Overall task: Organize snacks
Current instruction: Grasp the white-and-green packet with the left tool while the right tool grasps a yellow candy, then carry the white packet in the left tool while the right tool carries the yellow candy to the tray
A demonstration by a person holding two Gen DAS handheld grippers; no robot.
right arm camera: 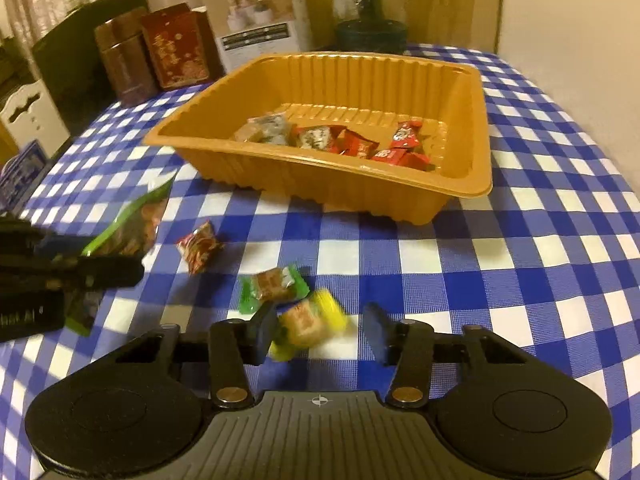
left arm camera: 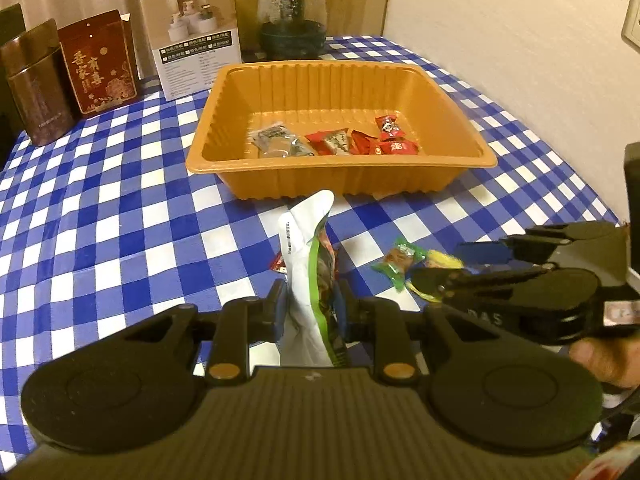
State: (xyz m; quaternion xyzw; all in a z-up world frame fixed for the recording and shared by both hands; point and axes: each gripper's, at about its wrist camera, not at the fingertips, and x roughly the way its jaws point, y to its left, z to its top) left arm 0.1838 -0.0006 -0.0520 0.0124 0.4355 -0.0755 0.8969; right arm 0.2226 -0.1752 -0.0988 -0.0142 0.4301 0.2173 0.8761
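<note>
I have the green-and-white snack bag (left arm camera: pixel 314 280) clamped upright in the left gripper (left arm camera: pixel 312 312), low centre of the left wrist view, jaws pressed on both of its sides. In the right wrist view the same bag sits at the left edge, mid-height.

Right gripper (right arm camera: pixel 320 332) is low centre in its own view, jaws apart around the yellow-wrapped candy (right arm camera: pixel 310 322). Left finger (right arm camera: pixel 262 330) looks to be touching the wrapper, right finger clear of it; candy is blurred, so I can't tell if it's pinched.

Green-wrapped candy (right arm camera: pixel 274 286) lies just above the yellow one in frame, on the cloth. Red-wrapped candy (right arm camera: pixel 199 246) sits further up and left, apart from both.

Orange tray (right arm camera: pixel 474 128) fills the upper centre of both views. Inside, along its near wall, I see a clear packet (right arm camera: pixel 266 130) on the left and several red packets (right arm camera: pixel 360 146) to its right.

All of it rests on the blue-and-white checked tablecloth (right arm camera: pixel 520 280). Behind the tray, top of frame: brown tin (left arm camera: pixel 34 84), red box (left arm camera: pixel 100 62), white box (left arm camera: pixel 196 28), glass jar (left arm camera: pixel 292 16).
</note>
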